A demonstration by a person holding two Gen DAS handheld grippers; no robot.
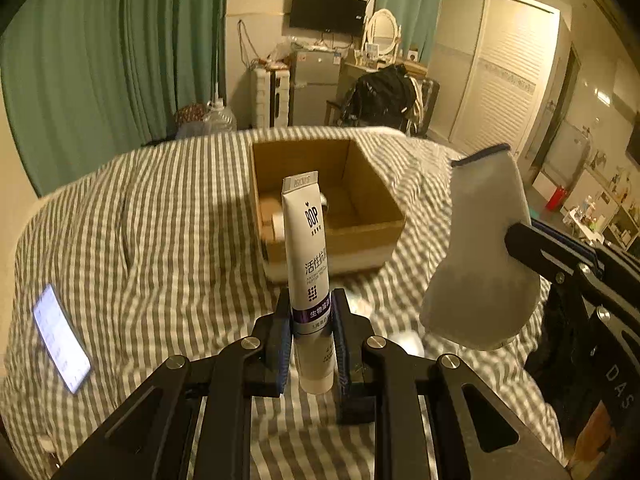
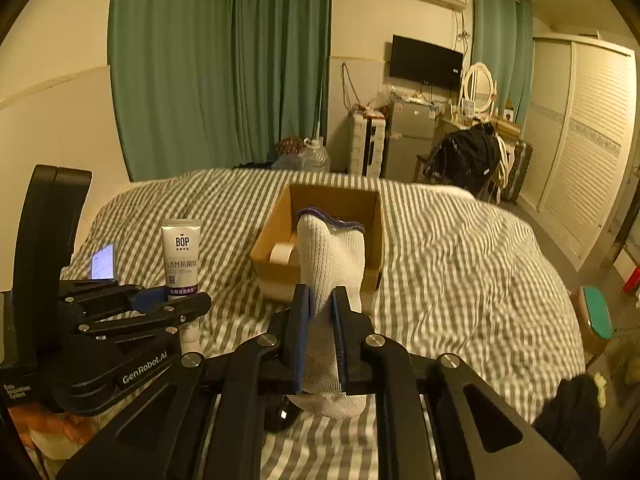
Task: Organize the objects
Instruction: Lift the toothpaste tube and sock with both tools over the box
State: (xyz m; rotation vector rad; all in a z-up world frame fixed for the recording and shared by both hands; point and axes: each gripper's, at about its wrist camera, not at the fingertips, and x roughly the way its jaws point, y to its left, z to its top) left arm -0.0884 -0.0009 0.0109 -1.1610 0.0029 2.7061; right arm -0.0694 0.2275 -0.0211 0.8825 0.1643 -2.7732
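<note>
Striped bed (image 1: 160,208) carries an open cardboard box (image 1: 372,236) farther off, toward which the left gripper (image 1: 311,332), fingers clamped on an upright toothpaste tube (image 1: 306,240), and right gripper (image 2: 320,332), pinching a white sock (image 2: 332,252), seem headed.

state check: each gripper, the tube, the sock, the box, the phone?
left gripper: shut on the toothpaste tube
right gripper: shut on the white sock
toothpaste tube: upright, off the bed
white sock: held up, cuff on top
cardboard box: open, on the striped bed, tape roll inside
phone: on the bed, screen lit
</note>
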